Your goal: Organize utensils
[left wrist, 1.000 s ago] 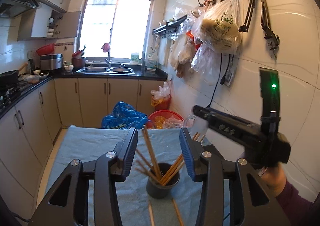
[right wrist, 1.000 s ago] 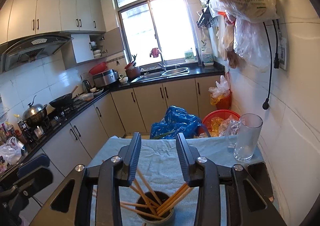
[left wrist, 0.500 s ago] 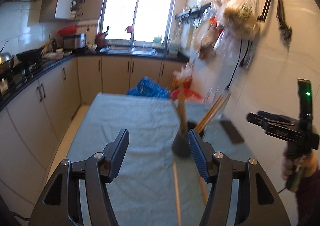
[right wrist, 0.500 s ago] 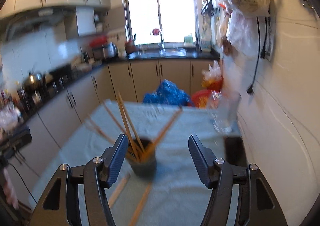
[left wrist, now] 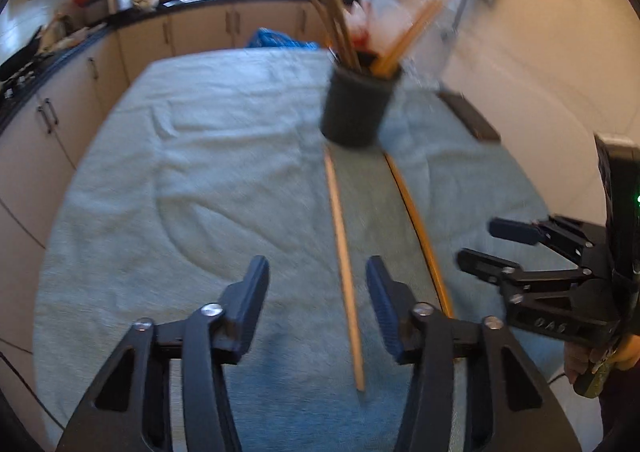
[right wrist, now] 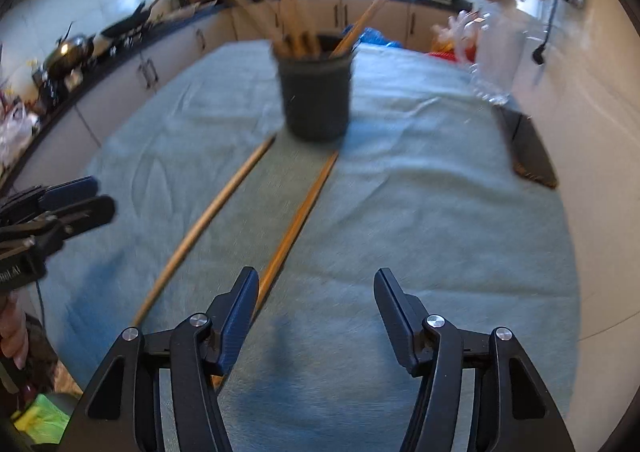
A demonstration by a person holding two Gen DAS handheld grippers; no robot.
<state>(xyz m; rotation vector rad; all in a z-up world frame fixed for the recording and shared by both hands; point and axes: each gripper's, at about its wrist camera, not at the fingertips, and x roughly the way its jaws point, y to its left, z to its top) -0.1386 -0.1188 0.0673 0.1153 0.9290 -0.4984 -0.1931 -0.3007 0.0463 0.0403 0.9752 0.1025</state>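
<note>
A dark cup full of wooden chopsticks stands on the grey-blue cloth, also in the right wrist view. Two loose chopsticks lie on the cloth in front of it: a pale one and a darker orange one. My left gripper is open and empty, low over the cloth with the pale chopstick running between its fingers. My right gripper is open and empty, with the orange chopstick passing by its left finger. Each gripper shows in the other's view, the right and the left.
A black phone lies on the cloth by the white wall at the right, with a glass mug behind it. Kitchen cabinets and a counter run along the left. The cloth covers the whole tabletop.
Both grippers have tilted down and pulled back toward the near end of the table. The cup is now farther off, and the two loose chopsticks lie fully in view.
</note>
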